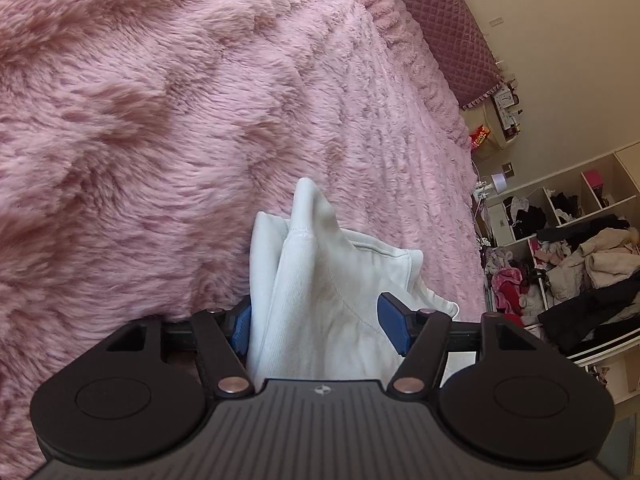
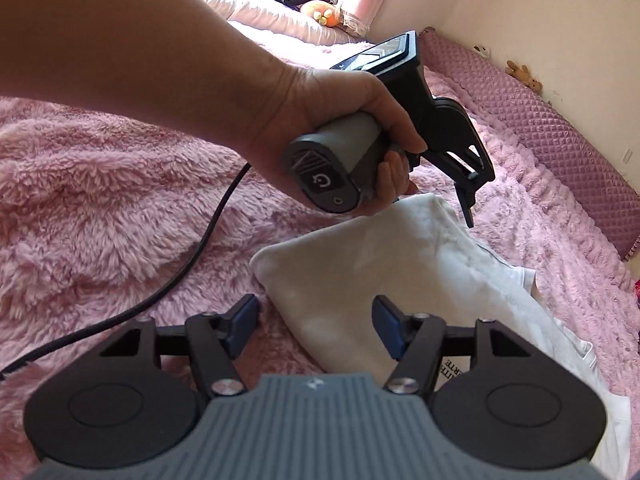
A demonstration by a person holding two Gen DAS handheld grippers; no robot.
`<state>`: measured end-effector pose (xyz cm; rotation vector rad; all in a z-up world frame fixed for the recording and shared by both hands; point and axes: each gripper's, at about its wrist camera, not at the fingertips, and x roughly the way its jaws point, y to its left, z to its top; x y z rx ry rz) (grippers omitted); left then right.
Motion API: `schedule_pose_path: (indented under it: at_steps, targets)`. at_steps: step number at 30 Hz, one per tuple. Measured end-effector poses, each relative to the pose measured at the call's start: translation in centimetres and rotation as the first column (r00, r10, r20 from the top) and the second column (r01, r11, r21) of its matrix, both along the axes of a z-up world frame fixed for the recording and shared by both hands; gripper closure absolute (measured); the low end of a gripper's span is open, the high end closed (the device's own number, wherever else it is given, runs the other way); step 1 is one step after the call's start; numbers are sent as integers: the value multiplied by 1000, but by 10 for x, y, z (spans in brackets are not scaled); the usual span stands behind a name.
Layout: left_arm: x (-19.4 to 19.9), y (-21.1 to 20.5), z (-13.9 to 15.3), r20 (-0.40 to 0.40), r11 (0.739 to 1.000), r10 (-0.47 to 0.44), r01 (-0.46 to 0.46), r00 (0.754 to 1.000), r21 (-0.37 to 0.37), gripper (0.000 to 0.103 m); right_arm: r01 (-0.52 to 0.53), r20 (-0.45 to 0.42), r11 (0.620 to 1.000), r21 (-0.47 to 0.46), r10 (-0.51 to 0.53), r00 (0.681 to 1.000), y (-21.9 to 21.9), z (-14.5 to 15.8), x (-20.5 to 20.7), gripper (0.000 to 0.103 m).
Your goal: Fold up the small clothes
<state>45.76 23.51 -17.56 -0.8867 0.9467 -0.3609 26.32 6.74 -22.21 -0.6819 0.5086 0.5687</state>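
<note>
Currently the white garment [image 2: 360,280] lies bunched on the pink fluffy bed [image 1: 160,120], left gripper [image 1: 316,324] fingers spread with a fold of cloth loose between them, right gripper [image 2: 316,326] fingers spread over its near edge, not pinching.

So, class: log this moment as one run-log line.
task: fold small clothes | left claw: open, white garment bunched between fingers | right claw: open over garment | surface: pink fluffy blanket
</note>
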Motion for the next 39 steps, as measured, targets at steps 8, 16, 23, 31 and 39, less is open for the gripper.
schedule_pose_path:
  at_steps: [8,16,23,31,39]
  targets:
    - [17,-2,-7,-22,999,-34,33,999,-37,27,-42,128,996,-80,52,990,16,-13,1,31]
    - [24,1,-16,-24,995,-36,34,999,-90,30,-34,193,995,-97,52,980,21,-17,13,40]
    - [20,3,-16,4,999,-14,14,1000,-38,77,-31,150,998,-50,38,988,20,-14,11,80]
    - [17,-5,4,44,1000,-22,22,999,3,84,12,111,999,45,-17,994,11,7,19,95]
    - [12,-18,26,60,1000,-15,13,998,28,86,85,53,982,171,-95,994,-3,29,33,100]
